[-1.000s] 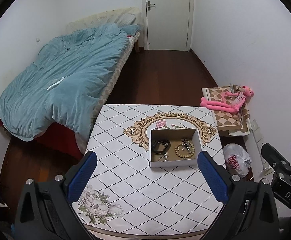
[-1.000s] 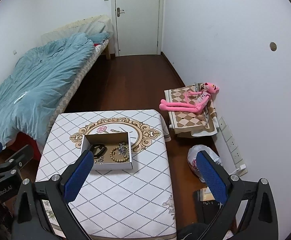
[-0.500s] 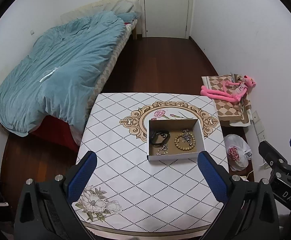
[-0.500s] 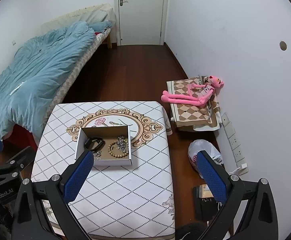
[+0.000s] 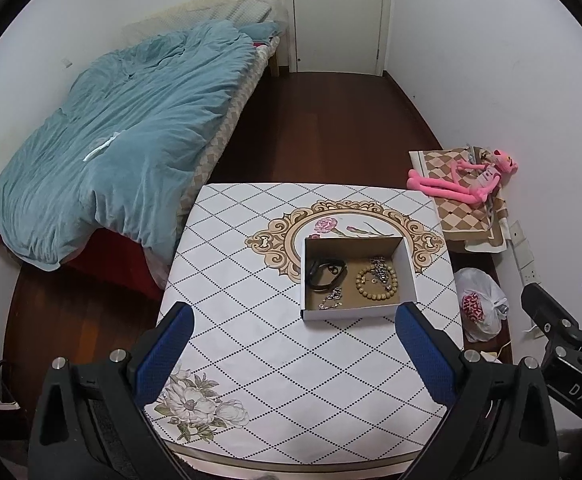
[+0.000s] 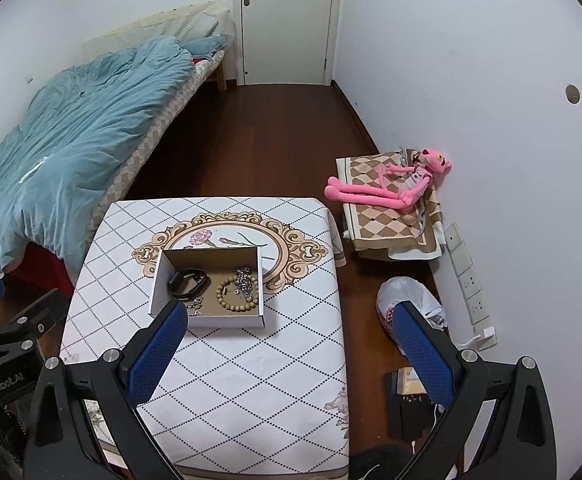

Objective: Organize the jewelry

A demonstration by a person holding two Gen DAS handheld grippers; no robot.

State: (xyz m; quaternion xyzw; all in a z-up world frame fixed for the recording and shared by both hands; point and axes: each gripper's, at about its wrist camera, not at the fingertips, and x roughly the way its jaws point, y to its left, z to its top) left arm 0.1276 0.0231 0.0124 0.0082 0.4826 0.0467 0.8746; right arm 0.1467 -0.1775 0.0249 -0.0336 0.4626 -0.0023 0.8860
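Observation:
A shallow cardboard box [image 5: 407, 258] [image 6: 159, 276] sits on the patterned table [image 5: 259, 344] [image 6: 251, 368]. Inside lie a black band [image 5: 325, 274] [image 6: 187, 282], a wooden bead bracelet [image 5: 375, 284] [image 6: 237, 294], a silver chain [image 5: 379, 270] [image 6: 244, 278] across the beads, and a small silver piece [image 5: 331, 298] [image 6: 195, 304] near the front wall. My left gripper [image 5: 291, 354] hovers open, high above the table's near part. Open as well, my right gripper [image 6: 289, 354] hangs over the table's right edge, with nothing between its fingers.
A bed with a blue duvet [image 5: 123, 140] [image 6: 63, 152] fills the left. A pink plush toy [image 5: 463, 180] [image 6: 391, 184] lies on a checked cushion by the right wall. A white plastic bag [image 5: 479, 304] [image 6: 407, 308] and dark items [image 6: 411, 404] sit on the wood floor.
Both grippers have risen and pulled back, so the table and box look smaller and lower in each view. The jewelry in the box has not moved.

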